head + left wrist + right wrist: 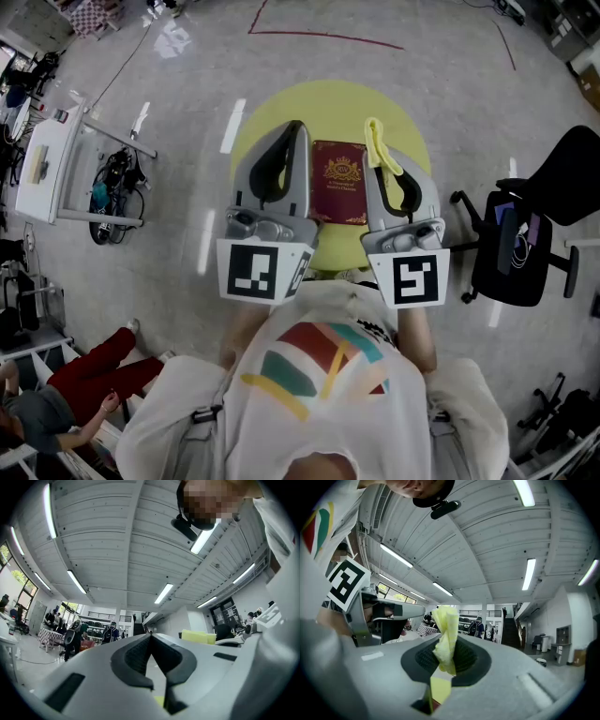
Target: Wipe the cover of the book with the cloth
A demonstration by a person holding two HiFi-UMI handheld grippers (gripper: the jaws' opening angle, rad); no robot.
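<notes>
Book [339,183], dark red with a gold crest on its cover, flat and cover-up on the round yellow table [328,101]. In the head view, visible between the two grippers, both side edges hidden beneath them.

Over the left edge, left gripper [296,131], pointing away from the person, marker cube close to the person's chest. Fingers [136,656] pressed together, nothing held between them; just a sliver of yellow showing through the gap lower down.

Over the right edge, right gripper [379,161], lying roughly parallel to the other one. Fingers [466,658] pinching the yellow cloth [446,632], bunched into a narrow strip and rising above the fingertips. No contact visible between cloth and cover.

Both gripper views tilted a little upward: ceiling light strips, a wide hall, people [479,629] far off.

Around the table, grey floor [187,244]; black office chair [539,225] to the right, white cart [56,164] well off to the left, seated person in red trousers [94,375] at lower left.
</notes>
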